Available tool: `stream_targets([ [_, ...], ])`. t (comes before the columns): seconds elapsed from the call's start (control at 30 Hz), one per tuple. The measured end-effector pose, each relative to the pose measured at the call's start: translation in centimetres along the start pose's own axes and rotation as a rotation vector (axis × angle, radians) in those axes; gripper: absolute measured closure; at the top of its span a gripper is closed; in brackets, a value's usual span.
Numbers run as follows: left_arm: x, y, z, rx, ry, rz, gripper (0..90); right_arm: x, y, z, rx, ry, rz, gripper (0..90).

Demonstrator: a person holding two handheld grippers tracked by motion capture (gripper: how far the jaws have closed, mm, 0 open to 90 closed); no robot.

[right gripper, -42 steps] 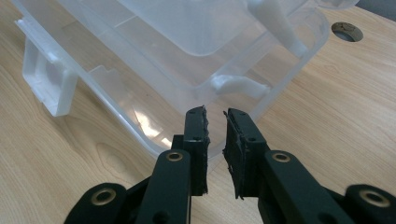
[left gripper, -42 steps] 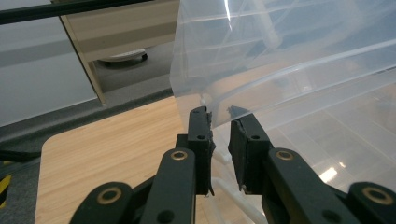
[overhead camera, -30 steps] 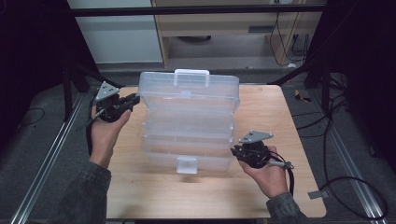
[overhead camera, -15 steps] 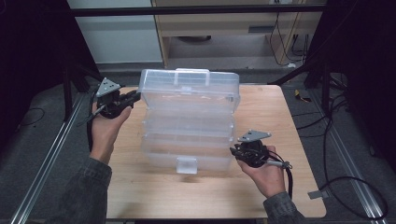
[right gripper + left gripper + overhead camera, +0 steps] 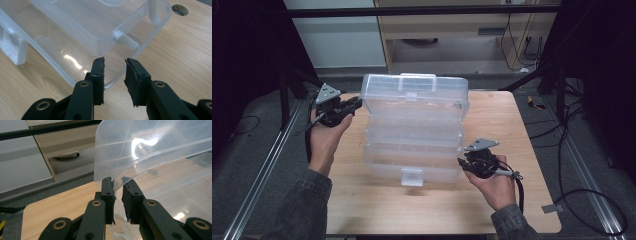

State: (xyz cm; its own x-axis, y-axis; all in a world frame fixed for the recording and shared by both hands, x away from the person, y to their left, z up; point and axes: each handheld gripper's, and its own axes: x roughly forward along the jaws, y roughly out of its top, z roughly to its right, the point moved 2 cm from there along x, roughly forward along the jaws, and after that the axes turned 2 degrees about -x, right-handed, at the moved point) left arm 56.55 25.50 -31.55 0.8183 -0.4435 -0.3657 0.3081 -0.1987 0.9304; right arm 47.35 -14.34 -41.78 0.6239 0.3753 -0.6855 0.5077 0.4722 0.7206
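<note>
Well, clear organiser box: no readable label.

Dim surroundings – glare on clear plastic – sharp focus

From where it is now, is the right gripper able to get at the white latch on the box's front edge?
Probably yes. The right gripper sits open at the box's near right corner, and the latch lies just along that front edge over bare table.
</note>
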Motion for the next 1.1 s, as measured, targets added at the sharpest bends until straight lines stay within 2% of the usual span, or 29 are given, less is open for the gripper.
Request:
stream_targets([
  [0.17,-0.2,0.0,0.3,0.003,-0.006,0.001,78.8,0.1,0.0,0.4,-0.021,0.005,-0.020,68.3],
  [0.6,0.2,0.4,0.2,0.016,0.017,-0.001,82.2,0.1,-0.1,0.7,-0.022,0.018,-0.019,68.2],
  [0.73,0.3,0.5,-0.2,-0.004,0.007,-0.002,85.8,0.1,-0.1,0.7,-0.022,0.019,-0.016,68.1],
  [1.1,1.1,1.1,-0.5,-0.025,0.003,0.006,85.5,0.1,-0.1,0.8,-0.018,0.022,-0.013,67.9],
])
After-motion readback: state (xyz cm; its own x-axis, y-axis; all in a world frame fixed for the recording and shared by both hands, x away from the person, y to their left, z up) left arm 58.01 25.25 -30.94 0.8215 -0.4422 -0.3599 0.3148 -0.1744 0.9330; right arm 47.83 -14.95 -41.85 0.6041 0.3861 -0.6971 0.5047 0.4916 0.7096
